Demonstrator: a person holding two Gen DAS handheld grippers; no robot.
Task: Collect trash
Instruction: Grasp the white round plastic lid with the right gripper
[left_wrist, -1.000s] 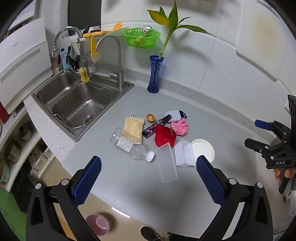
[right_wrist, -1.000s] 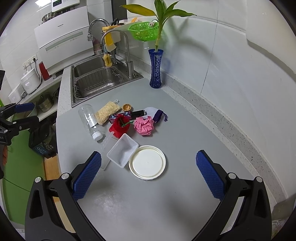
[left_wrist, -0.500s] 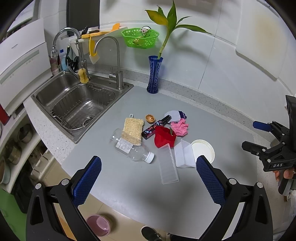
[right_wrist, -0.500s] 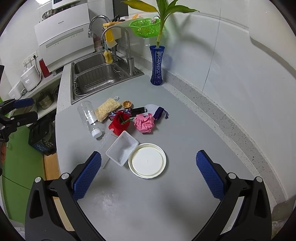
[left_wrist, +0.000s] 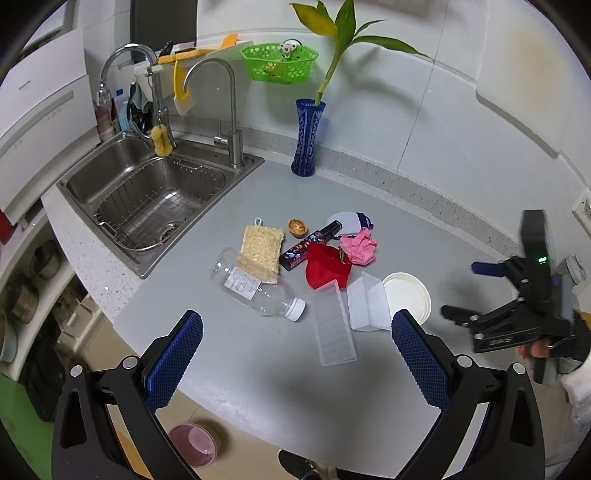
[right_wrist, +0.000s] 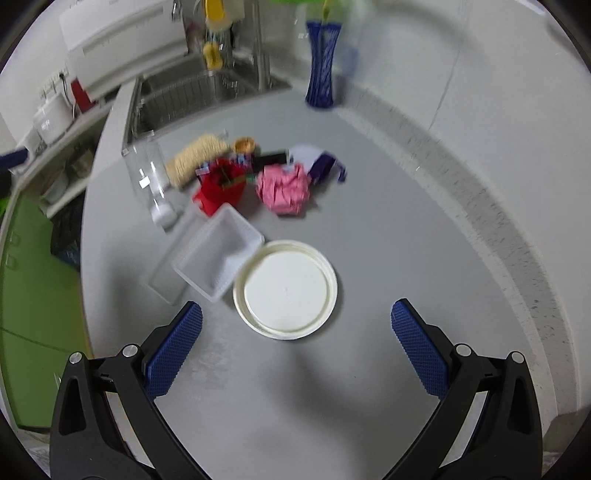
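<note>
Where the grey countertop (left_wrist: 258, 369) curves along the white tiled wall, a steel sink (left_wrist: 147, 195) sits far ahead and left of the left gripper (left_wrist: 297, 345), whose jaws stand wide apart and empty. A blue vase (left_wrist: 308, 138) stands by the wall beyond. Trash lies ahead of both grippers: a clear bottle (left_wrist: 255, 286), white tray (right_wrist: 218, 254), round lid (right_wrist: 286, 290), red bag (left_wrist: 327, 266), pink crumpled paper (right_wrist: 282, 188) and sponge (left_wrist: 260, 247). The right gripper (right_wrist: 297, 345), jaws also spread and empty, hangs just short of the lid.
</note>
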